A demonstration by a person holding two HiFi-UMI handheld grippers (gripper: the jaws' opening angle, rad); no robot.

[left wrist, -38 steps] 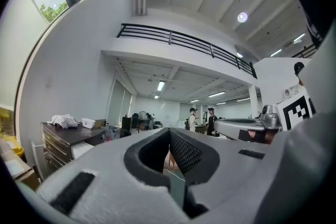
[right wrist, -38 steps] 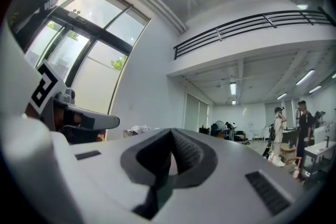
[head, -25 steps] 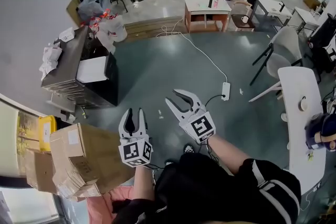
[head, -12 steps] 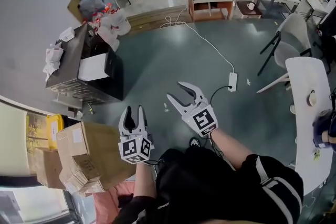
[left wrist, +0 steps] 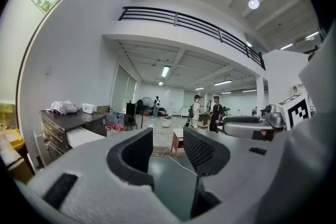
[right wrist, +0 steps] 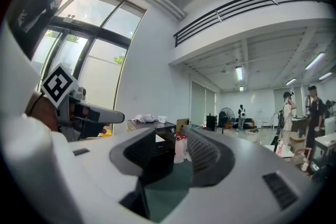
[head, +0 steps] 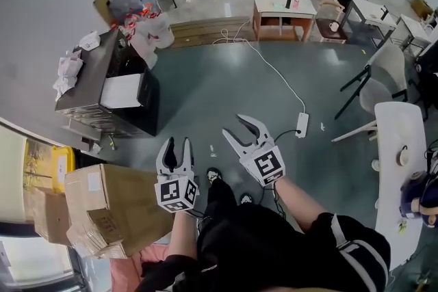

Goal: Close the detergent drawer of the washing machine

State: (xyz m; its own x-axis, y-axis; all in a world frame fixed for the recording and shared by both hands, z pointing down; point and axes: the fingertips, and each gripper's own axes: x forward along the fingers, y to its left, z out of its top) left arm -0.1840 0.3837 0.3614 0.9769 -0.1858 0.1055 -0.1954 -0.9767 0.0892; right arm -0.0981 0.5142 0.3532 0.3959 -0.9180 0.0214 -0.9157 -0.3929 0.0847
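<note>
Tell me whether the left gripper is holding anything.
No: the left gripper has just been opening its jaws, and they stand apart with only the floor showing between them.

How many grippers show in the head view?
2. The left gripper sits beside the cardboard box, the right gripper just right of it over the green floor. Both have just been opening their jaws, with nothing between them. None looks hidden.
</note>
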